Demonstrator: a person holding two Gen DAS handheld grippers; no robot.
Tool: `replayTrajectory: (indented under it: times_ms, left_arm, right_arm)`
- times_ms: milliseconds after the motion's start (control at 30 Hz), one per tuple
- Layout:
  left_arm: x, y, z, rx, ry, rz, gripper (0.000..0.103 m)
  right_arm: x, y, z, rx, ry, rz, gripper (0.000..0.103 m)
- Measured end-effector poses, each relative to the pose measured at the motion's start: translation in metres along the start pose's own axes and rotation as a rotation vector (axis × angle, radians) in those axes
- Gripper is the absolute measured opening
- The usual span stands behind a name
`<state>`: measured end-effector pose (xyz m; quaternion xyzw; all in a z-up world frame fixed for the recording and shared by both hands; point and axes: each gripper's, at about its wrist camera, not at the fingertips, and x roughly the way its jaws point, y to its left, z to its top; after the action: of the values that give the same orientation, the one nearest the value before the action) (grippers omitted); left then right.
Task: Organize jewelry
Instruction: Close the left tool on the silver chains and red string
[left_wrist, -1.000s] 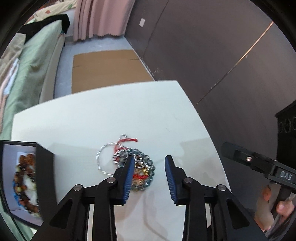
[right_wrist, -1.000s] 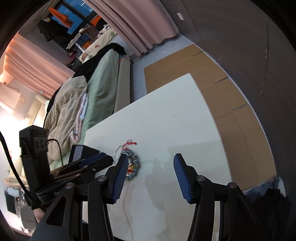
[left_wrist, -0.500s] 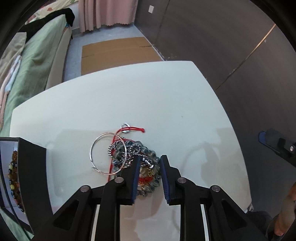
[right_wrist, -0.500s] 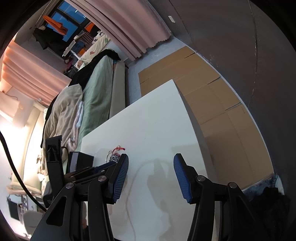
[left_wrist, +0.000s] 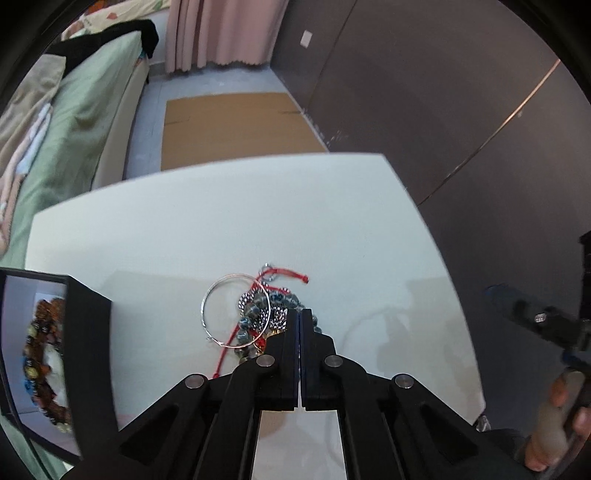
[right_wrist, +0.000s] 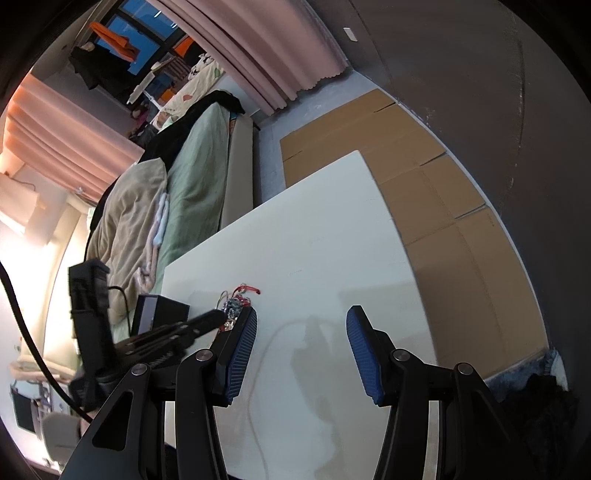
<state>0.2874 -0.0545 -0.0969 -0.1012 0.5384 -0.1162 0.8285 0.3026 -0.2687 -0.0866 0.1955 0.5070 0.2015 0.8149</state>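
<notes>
A tangled pile of jewelry (left_wrist: 264, 317) lies on the white table (left_wrist: 221, 229): a thin silver hoop (left_wrist: 212, 299), a red cord (left_wrist: 284, 273) and grey-blue beaded bracelets. My left gripper (left_wrist: 299, 314) is shut at the pile's right edge, on one of the beaded pieces; the grip point is hidden by the fingers. A black jewelry box (left_wrist: 88, 332) at the left holds a brown beaded bracelet (left_wrist: 40, 365). My right gripper (right_wrist: 301, 332) is open and empty above the table, right of the pile (right_wrist: 234, 304).
A bed with green bedding (left_wrist: 74, 122) runs along the table's left side. Flattened cardboard (left_wrist: 236, 129) lies on the floor beyond the far edge. A dark wall (left_wrist: 443, 92) stands to the right. The left gripper's body (right_wrist: 147, 339) shows in the right wrist view.
My left gripper has closed from wide open to shut at the jewelry pile. The right gripper stayed open and shifted slightly.
</notes>
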Motion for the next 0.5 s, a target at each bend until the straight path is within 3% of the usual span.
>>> replayTrajectory:
  times_ms: [200, 367, 433, 500]
  left_arm:
    - [-0.015, 0.001, 0.003, 0.020, -0.032, -0.006, 0.000]
    - [-0.002, 0.009, 0.005, 0.007, 0.022, 0.015, 0.001]
    - [0.003, 0.007, 0.004, 0.025, 0.043, 0.042, 0.006]
    - [0.005, 0.006, 0.001, 0.040, 0.043, 0.056, 0.023]
  right_arm:
    - [0.012, 0.009, -0.001, -0.013, 0.023, 0.000, 0.053]
    - [0.020, 0.011, -0.002, -0.013, 0.041, -0.003, 0.053]
    - [0.019, 0.010, -0.003, -0.009, 0.042, -0.005, 0.053]
    - [0.018, 0.009, -0.003, -0.006, 0.039, -0.004, 0.053]
